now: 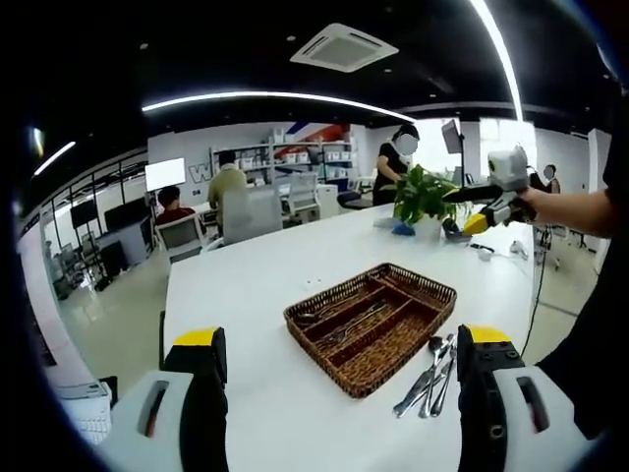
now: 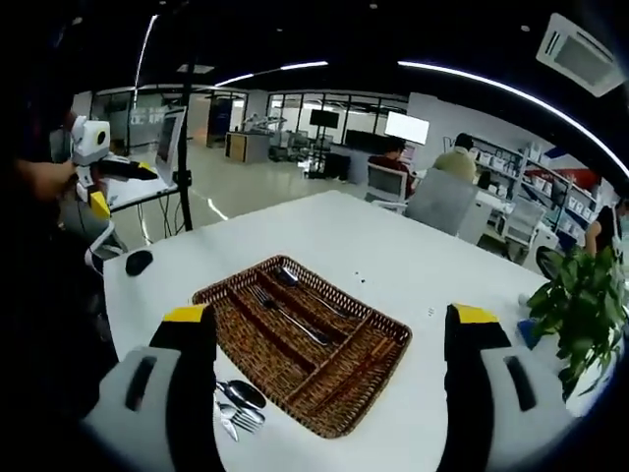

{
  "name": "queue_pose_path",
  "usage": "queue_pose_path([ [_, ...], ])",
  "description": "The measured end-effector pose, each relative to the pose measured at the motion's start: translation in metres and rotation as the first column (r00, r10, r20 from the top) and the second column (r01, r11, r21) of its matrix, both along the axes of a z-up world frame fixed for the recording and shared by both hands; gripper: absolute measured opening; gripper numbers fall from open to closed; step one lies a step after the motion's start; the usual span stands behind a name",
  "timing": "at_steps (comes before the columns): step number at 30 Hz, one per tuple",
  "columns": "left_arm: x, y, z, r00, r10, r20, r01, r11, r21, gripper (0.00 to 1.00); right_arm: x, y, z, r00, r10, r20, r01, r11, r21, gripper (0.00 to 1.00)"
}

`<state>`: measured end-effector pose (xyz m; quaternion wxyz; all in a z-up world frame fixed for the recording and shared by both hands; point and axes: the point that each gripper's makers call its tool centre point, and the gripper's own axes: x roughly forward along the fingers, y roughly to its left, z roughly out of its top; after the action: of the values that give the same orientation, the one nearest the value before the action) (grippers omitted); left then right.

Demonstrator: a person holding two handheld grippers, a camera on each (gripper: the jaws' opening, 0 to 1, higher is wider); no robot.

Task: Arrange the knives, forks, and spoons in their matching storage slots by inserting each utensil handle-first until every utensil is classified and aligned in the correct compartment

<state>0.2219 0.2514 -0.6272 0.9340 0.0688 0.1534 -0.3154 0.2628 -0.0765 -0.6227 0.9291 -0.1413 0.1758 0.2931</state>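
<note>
Several loose utensils [image 1: 428, 376] lie in a small heap on the white table [image 1: 246, 285], just beside one corner of the wicker cutlery tray [image 1: 371, 324]; in the right gripper view the same heap [image 2: 239, 406] sits near my left jaw. I make out spoons and at least one fork among them, all bright metal, overlapping and not lined up. A few pieces already rest in the tray's long slots: a fork [image 2: 285, 313] and what looks like a spoon [image 2: 286, 276] lie along the dividers.

I judge the sorting is partly done, with the heap next. My left gripper [image 1: 339, 356] stands wide open and holds nothing, raised above the table. My right gripper [image 2: 329, 339] is likewise spread wide and empty, looking down over the tray.

The next move, as I see it, calls for lowering one gripper onto the heap, singling out one piece and pinching it so the handle leads into its slot. The overlap may make a clean single pick awkward.
</note>
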Motion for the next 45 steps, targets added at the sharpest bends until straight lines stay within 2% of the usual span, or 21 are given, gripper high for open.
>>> queue_pose_path([
  [4,-0.001,0.000,-0.002,1.000,0.013,-0.005,-0.013,1.000,0.006,1.00,-0.017,-0.010,-0.012,0.999,0.003,-0.033,-0.004,0.999,-0.042,1.00],
  [7,-0.001,-0.005,-0.002,1.000,0.016,-0.001,-0.016,1.000,0.013,1.00,-0.027,-0.018,-0.015,0.998,0.004,-0.058,-0.004,1.000,-0.001,1.00],
  [15,0.000,-0.012,-0.002,1.000,0.024,-0.005,-0.024,0.999,0.024,1.00,-0.042,-0.040,-0.024,0.995,-0.034,-0.095,0.037,0.999,0.033,1.00],
  [20,0.000,-0.009,-0.004,0.999,0.041,-0.013,-0.041,0.999,0.033,1.00,-0.040,-0.049,-0.028,0.994,-0.024,-0.102,0.026,1.000,0.014,1.00],
  [26,-0.003,-0.019,-0.003,0.998,0.062,-0.027,-0.061,0.998,0.026,1.00,-0.043,-0.052,-0.028,0.994,-0.010,-0.112,0.013,1.000,0.026,1.00],
  [28,-0.005,-0.025,-0.004,0.998,0.047,-0.033,-0.046,0.999,0.012,0.99,-0.046,-0.055,-0.024,0.995,-0.003,-0.101,0.006,1.000,0.025,1.00],
  [31,-0.003,-0.030,-0.008,0.999,0.026,-0.030,-0.025,0.999,0.037,0.99,-0.051,-0.057,-0.027,0.996,0.005,-0.089,-0.004,1.000,0.006,1.00],
  [33,-0.003,-0.031,-0.007,0.999,0.021,-0.039,-0.019,0.999,0.045,1.00,-0.055,-0.060,-0.030,0.995,-0.001,-0.101,0.001,1.000,-0.002,1.00],
  [35,-0.004,-0.032,-0.001,1.000,0.013,-0.019,-0.013,0.999,0.039,1.00,-0.058,-0.062,-0.030,0.995,-0.004,-0.100,0.003,1.000,-0.003,1.00],
  [40,-0.003,-0.033,-0.003,0.999,0.001,-0.044,0.001,0.998,0.055,1.00,-0.059,-0.071,-0.030,0.994,-0.011,-0.105,0.010,1.000,-0.010,1.00],
  [45,0.000,-0.040,0.009,1.000,-0.014,-0.025,0.016,0.998,0.066,1.00,-0.057,-0.072,-0.028,0.996,-0.016,-0.089,0.016,1.000,-0.003,1.00],
])
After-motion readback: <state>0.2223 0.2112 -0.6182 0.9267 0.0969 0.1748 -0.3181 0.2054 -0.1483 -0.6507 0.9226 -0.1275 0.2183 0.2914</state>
